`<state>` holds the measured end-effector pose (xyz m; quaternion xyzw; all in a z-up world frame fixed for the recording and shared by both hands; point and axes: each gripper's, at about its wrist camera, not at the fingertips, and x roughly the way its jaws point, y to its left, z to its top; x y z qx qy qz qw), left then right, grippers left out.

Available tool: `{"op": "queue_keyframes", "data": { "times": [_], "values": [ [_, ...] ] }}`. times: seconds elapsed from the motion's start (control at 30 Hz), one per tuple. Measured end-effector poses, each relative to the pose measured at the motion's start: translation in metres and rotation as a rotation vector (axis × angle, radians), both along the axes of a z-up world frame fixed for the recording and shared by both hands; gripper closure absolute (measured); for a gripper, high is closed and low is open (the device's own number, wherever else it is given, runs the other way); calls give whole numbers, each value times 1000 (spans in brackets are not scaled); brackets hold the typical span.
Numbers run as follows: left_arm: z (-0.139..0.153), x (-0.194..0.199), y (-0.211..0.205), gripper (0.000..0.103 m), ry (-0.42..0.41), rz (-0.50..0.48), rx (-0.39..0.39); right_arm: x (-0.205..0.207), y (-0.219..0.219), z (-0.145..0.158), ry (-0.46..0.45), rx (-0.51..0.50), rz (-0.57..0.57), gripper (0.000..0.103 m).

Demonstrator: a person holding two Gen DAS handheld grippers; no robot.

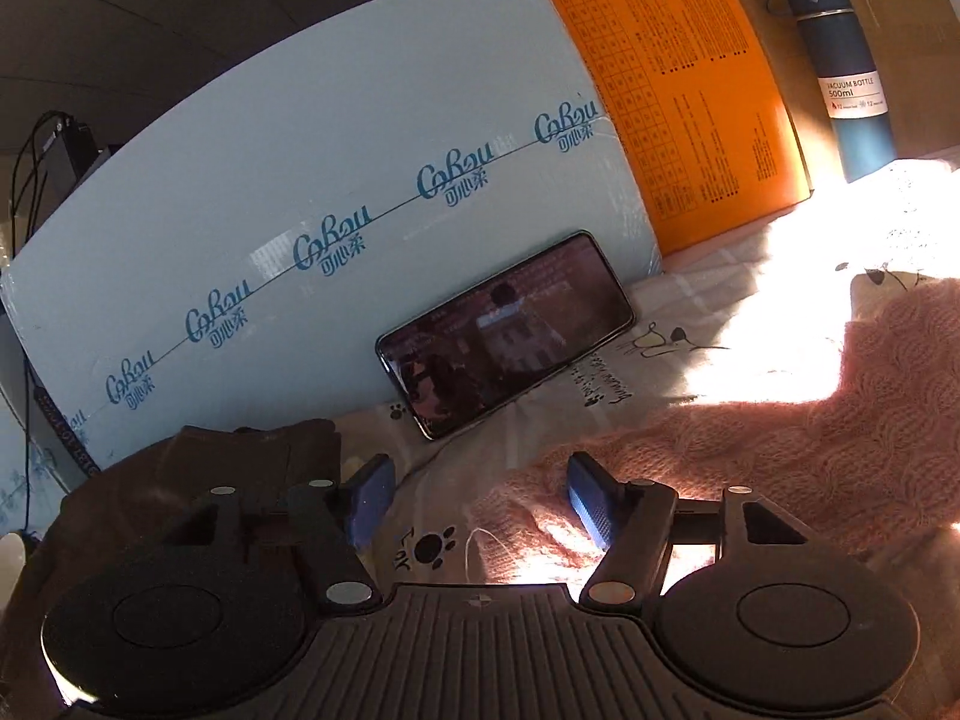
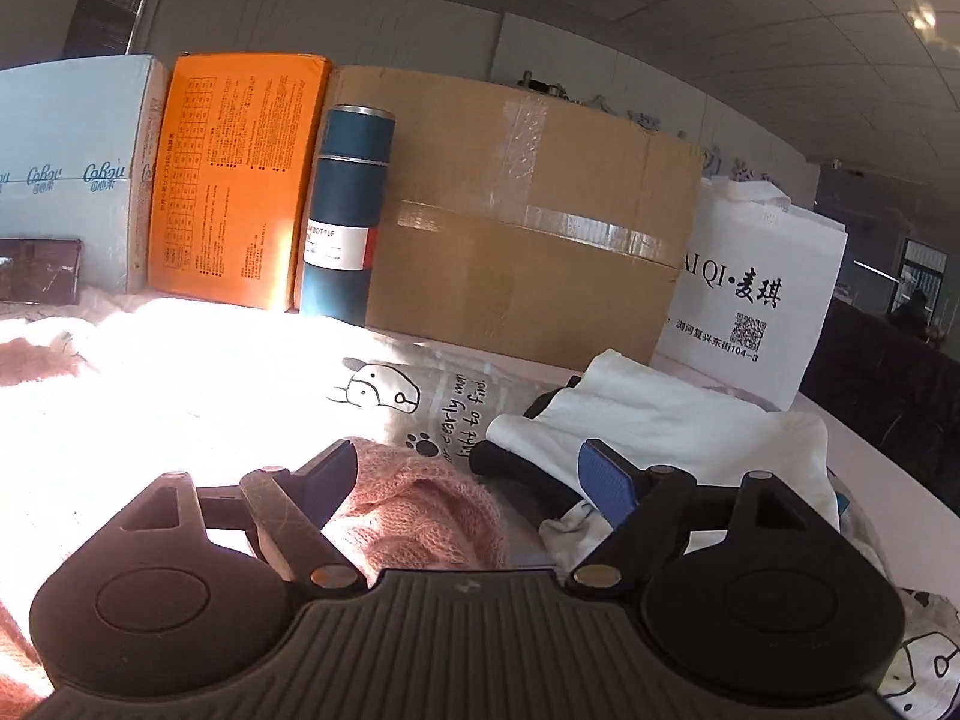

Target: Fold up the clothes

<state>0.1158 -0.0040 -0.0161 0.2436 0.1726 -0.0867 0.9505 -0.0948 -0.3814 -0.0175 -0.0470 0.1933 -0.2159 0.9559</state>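
The pink sweater (image 1: 780,438) lies spread over the printed sheet (image 1: 606,384), part in hard sunlight, in front of the pale blue box (image 1: 288,192). Whether it is being laid out flat or is already part folded cannot be settled here, since the glare hides much of its outline.

To handle it well, each gripper should take the knit at an edge or corner, with both layers fully between the pads, and lift evenly so the loose weave does not stretch or snag.

The left gripper (image 1: 477,495) stands spread wide with nothing between its pads; the sweater's edge lies just under and beyond its right finger. The right gripper (image 2: 465,483) is likewise spread and empty-handed, with a bunched fold of the sweater between its fingers, close to the left one. A white garment (image 2: 660,420) lies beside its right finger, and a dark brown garment (image 1: 180,480) sits by the left gripper.
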Motion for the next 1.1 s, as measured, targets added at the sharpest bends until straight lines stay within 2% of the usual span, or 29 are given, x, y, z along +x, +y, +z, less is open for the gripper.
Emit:
{"op": "queue_keyframes", "data": {
  "times": [0.17, 0.33, 0.37, 0.5, 0.67, 0.7, 0.73, 0.77, 0.87, 0.97, 1.0, 1.07, 1.1],
  "values": [
    [26, -15, 33, 22, 18, -10, -191, 21, -17, -24, 169, 81, -76, 21],
    [36, -41, 80, 17, 166, -49, -485, -13, -11, -7, 25, 130, -90, 20],
    [33, -46, 82, 17, 188, -60, -497, -24, -9, -3, -13, 157, -95, 18],
    [18, -65, 75, 17, 253, -107, -449, -70, 2, 8, -132, 263, -114, 14],
    [-1, -88, 67, 20, 334, -167, -388, -119, 17, 10, -227, 259, -237, 11],
    [-5, -93, 65, 44, 350, -178, -375, -127, 18, 9, -238, 264, -261, 11],
    [-5, -97, 64, 81, 349, -205, -370, -135, 19, 9, -250, 269, -285, 10],
    [-3, -102, 63, 88, 325, -228, -362, -141, 20, 6, -243, 286, -284, 10],
    [5, -123, 63, 88, 208, -262, -318, -156, 27, 1, -233, 314, -260, 10],
    [13, -129, 79, 88, 125, -219, -332, -169, 39, -4, -233, 322, -214, 10],
    [13, -127, 85, 88, 119, -194, -336, -168, 44, -3, -228, 318, -182, 10],
    [8, -121, 89, 87, 158, -156, -312, -167, 55, -2, -218, 310, -118, 10],
    [7, -120, 88, 81, 163, -136, -292, -166, 60, -1, -212, 306, -86, 10]
  ]
}}
